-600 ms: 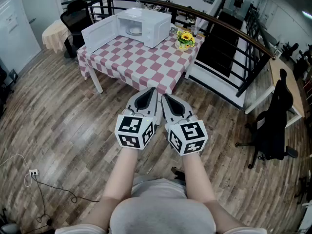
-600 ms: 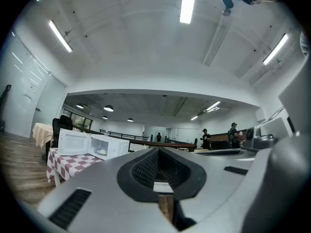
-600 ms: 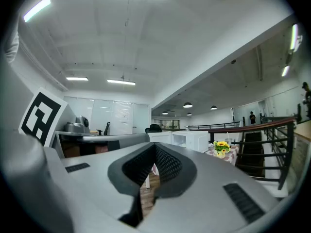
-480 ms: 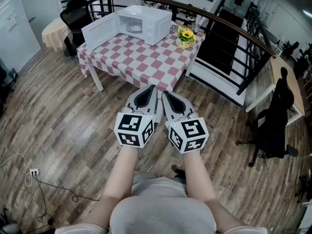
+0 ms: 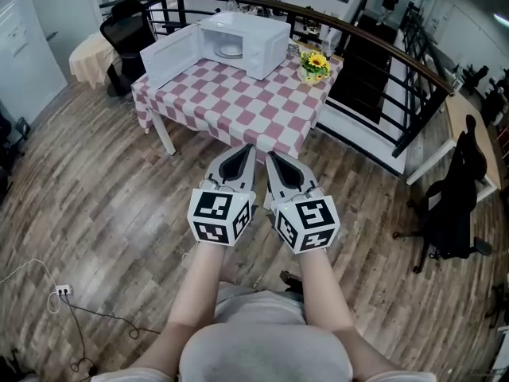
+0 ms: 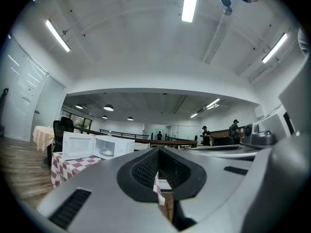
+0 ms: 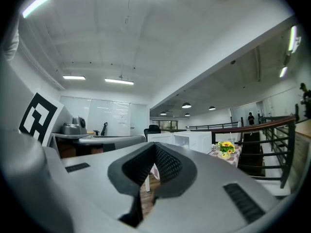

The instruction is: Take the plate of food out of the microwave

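A white microwave [image 5: 242, 44] stands with its door [image 5: 170, 55] swung open at the far end of a red-and-white checked table [image 5: 238, 102]. A plate of food [image 5: 231, 52] shows inside its cavity. In the left gripper view the microwave [image 6: 99, 146] is far off, with the plate [image 6: 107, 153] faintly visible inside. My left gripper [image 5: 246, 151] and right gripper [image 5: 269, 157] are held side by side over the wooden floor, well short of the table. Both are shut with nothing between the jaws.
A pot of yellow flowers [image 5: 315, 65] sits on the table's right corner. A black railing [image 5: 374, 62] runs behind and right of the table. Office chairs [image 5: 449, 205] stand right and a dark chair [image 5: 127, 38] far left. A cable and socket [image 5: 60, 293] lie on the floor.
The table and microwave have shifted slightly right and down in the head view. Both grippers stay together and shut.
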### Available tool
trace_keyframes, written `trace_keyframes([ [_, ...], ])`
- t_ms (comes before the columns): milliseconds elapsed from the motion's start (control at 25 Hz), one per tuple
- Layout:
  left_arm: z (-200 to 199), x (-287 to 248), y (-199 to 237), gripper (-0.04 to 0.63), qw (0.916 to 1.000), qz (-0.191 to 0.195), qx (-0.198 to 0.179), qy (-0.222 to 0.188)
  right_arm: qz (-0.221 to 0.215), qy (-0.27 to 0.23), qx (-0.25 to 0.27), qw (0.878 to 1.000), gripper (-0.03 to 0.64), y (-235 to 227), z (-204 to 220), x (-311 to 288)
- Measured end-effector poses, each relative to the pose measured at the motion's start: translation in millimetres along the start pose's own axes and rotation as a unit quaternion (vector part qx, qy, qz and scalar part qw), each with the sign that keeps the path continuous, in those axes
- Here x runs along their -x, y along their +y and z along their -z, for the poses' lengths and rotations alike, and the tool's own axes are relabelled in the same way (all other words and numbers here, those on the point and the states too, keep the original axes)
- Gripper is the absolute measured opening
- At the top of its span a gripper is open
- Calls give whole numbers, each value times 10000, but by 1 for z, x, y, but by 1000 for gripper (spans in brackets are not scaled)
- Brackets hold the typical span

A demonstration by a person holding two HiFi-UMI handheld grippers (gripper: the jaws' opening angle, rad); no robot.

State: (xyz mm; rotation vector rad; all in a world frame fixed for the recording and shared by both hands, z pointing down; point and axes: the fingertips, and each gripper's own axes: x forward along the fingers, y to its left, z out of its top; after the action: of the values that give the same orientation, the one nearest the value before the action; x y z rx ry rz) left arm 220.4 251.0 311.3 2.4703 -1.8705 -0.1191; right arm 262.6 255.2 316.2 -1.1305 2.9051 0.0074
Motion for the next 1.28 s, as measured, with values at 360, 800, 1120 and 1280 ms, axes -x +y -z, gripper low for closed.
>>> trace_keyframes([
  [360, -14, 6, 76, 3, 9997, 117, -211, 18, 206, 91, -44, 9997, 25, 37, 2, -64],
  [800, -16, 8, 157, 3, 9990, 305, -329, 94, 429, 138, -78, 9990, 25, 73, 8, -138],
  [1120, -19, 13, 220, 3, 9980, 403, -444, 206, 542, 59, -153, 9984, 25, 106, 9, -196],
  [1280, -18, 13, 237, 3, 9982, 428, -372, 178, 582, 99, -98, 9982, 25, 113, 11, -210],
])
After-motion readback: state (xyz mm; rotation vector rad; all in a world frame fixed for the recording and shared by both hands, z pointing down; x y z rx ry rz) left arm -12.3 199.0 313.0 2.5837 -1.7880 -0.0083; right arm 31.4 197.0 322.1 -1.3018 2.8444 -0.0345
